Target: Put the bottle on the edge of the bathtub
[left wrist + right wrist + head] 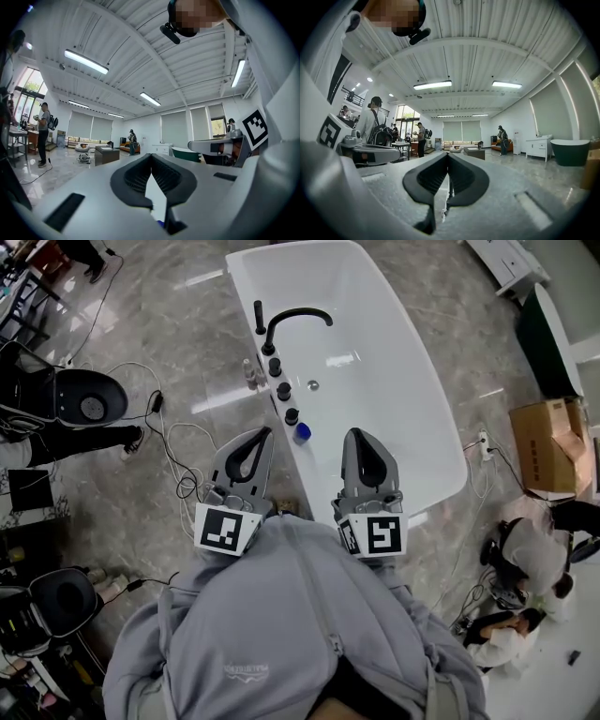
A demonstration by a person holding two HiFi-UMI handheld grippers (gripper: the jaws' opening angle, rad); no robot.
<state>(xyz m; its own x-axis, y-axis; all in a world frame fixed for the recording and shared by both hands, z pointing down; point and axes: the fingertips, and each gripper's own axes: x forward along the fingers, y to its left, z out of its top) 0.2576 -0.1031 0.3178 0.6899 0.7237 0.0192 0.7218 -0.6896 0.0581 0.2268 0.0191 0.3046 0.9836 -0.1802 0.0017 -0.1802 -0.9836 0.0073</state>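
The white bathtub (441,460) runs from the top middle to the right of the head view. A small bottle with a blue cap (302,432) stands on its left rim, just below the black knobs. My left gripper (266,433) and right gripper (355,435) are held close to my chest, one on each side of the bottle in the picture and apart from it. In the left gripper view the left gripper (151,155) has its tips together and holds nothing. The right gripper (447,154) is likewise shut and empty. Both point out level across the room.
A black faucet (298,320) and several black knobs (283,390) sit on the tub's left rim. Small bottles (249,374) stand beside it. Cables (178,442) trail over the floor at left by a black chair (84,399). A cardboard box (553,442) and people (525,549) are at right.
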